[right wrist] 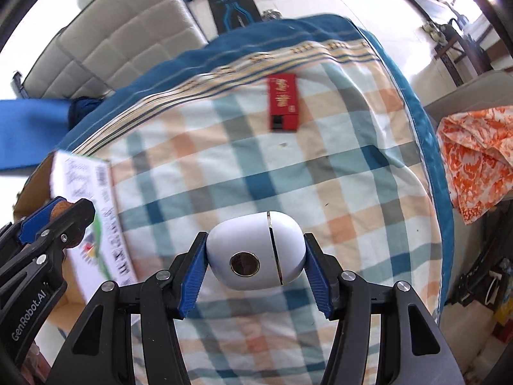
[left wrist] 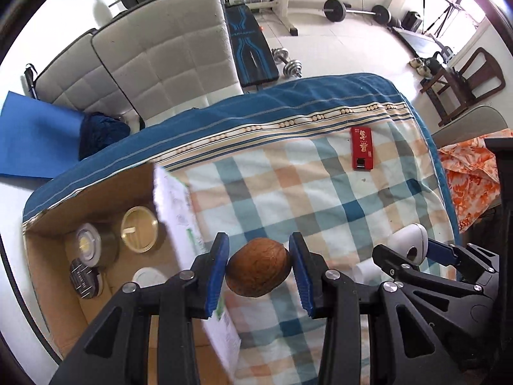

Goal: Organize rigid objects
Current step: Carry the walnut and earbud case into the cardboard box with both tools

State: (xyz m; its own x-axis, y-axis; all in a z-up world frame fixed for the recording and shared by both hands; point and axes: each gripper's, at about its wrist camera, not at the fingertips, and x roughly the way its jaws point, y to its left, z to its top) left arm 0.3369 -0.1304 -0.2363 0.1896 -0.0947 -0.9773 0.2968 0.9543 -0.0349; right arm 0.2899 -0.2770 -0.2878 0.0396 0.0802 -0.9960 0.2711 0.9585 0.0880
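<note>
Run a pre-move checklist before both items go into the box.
1. Left gripper clamped on the brown nut: ok, both pads touch it.
2. Right gripper clamped on the white case: ok, pads press both sides.
3. Both loads clear of the cloth: ok, each hangs above it.
4. Box open: ok, top is open.
5. Free room in the box: cannot tell; two tins, a white lid and a dark block sit inside, and the rest is hidden.
6. All items collected: not ok, the red pack lies on the cloth.
</note>
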